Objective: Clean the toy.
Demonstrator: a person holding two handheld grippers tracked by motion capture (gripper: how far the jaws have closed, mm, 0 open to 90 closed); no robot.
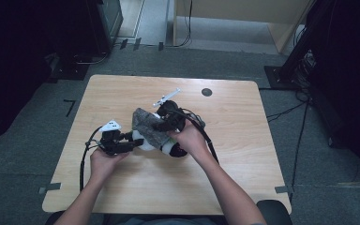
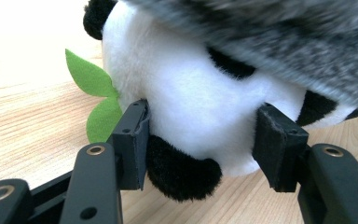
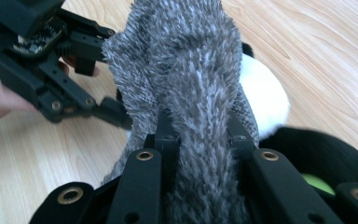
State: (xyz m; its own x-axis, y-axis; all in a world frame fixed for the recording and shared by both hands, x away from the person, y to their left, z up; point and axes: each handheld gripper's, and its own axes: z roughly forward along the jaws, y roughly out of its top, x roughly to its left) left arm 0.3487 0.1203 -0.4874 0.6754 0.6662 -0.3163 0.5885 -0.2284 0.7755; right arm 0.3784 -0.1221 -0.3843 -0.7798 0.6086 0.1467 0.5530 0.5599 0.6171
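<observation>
A black-and-white plush panda [image 1: 146, 143] lies in the middle of the wooden table, with a grey fuzzy cloth [image 1: 145, 123] draped over it. My left gripper [image 1: 137, 141] comes in from the left. In the left gripper view its pads [image 2: 133, 135] press into the panda's white head [image 2: 196, 88], under the cloth [image 2: 284, 42]; a green felt leaf [image 2: 91, 77] sticks out beside it. My right gripper [image 1: 156, 125] is shut on a fold of the cloth [image 3: 182, 56], pinched between its jaws [image 3: 200, 128]. The panda [image 3: 263, 93] shows behind it, and the left gripper [image 3: 114, 112] at upper left.
The light wooden table [image 1: 122, 89] has a small dark round disc [image 1: 206, 92] near its far edge. Cables trail from both grippers across the tabletop. Dark stands and cables [image 1: 290, 70] stand on the grey floor to the right, beyond the table.
</observation>
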